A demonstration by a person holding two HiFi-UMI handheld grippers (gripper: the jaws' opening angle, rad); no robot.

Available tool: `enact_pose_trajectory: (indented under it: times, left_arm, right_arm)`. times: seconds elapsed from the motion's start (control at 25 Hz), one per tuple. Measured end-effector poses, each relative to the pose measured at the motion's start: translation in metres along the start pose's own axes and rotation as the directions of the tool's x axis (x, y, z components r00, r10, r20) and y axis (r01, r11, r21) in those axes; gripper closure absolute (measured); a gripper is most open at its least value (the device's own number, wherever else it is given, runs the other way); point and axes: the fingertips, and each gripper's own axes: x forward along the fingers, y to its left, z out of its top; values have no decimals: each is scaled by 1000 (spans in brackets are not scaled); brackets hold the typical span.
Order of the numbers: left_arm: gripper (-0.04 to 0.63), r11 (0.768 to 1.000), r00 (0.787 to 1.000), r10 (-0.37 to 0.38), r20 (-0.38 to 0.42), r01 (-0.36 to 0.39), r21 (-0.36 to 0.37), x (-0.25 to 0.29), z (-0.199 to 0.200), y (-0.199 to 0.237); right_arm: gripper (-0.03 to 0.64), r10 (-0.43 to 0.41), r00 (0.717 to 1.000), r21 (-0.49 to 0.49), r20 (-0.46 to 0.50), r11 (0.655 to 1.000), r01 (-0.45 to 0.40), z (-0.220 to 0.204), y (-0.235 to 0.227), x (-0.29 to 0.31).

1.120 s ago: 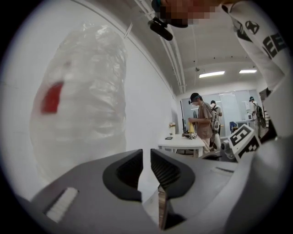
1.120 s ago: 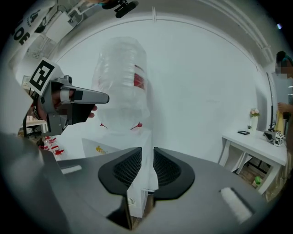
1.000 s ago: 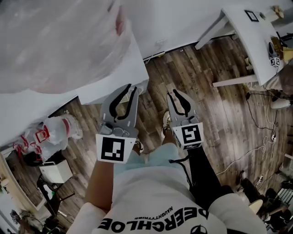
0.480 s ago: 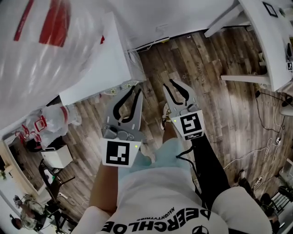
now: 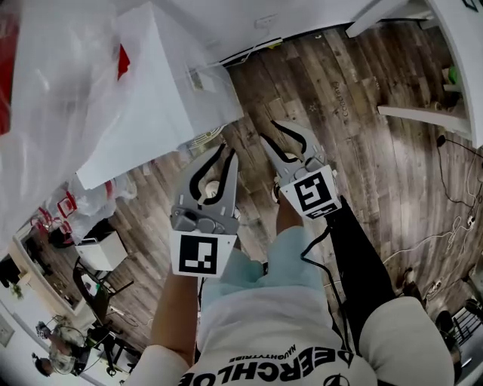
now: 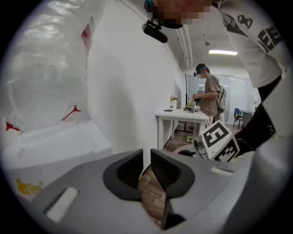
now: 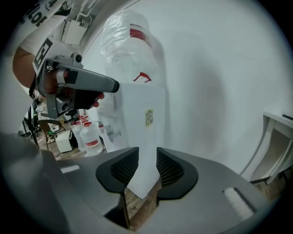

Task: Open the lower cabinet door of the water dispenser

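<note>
1. Right, both grippers are out in front of me, side by side and apart, pointing down over the wooden floor [image 5: 355,98].
2. The left gripper [image 5: 226,153] has its jaws only a narrow slit apart. Nothing sits between them, and through the gap I see only floor planks.
3. The right gripper [image 5: 275,132] has just been opening its jaws, and its gap is now the wider of the two. It holds nothing. A corner of the water dispenser [image 7: 142,119] shows through the gap, but it lies beyond the pads and does not touch them.
4. In the head view the water dispenser [image 5: 162,98] stands on the floor by the white wall [image 5: 249,22], ahead and to the left of both grippers. A big clear bottle [image 7: 130,50] with a red label sits on top. Neither gripper touches the cabinet.
5. In the right gripper view, a side panel with a small sticker [image 7: 149,117] faces me, and what look like taps [image 7: 111,133] point left. The lower cabinet door is hidden behind the gripper's body, so I cannot tell whether it is closed.
6. Small bottles [image 7: 89,137] with red labels stand on the floor past the dispenser. The left gripper view shows a white table [image 6: 183,118] with a person [image 6: 208,91] beside it.
</note>
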Motion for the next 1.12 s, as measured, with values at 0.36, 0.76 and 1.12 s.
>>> enact_pose_trajectory:
  times: [0.36, 0.76, 1.12]
  left_arm:
    - [537, 999, 999, -27, -45, 25, -31, 36, -57, 0]
    - [537, 998, 994, -45, -104, 39, -52, 53, -110, -2]
    - [536, 997, 993, 10, -114, -19, -75, 69, -143, 10]
  right_arm:
    - [489, 71, 995, -28, -66, 997, -73, -73, 18, 41]
    - [476, 104, 987, -55, -119, 992, -111, -124, 32, 74]
    - [463, 144, 972, -132, -187, 977, -170, -155, 49, 102]
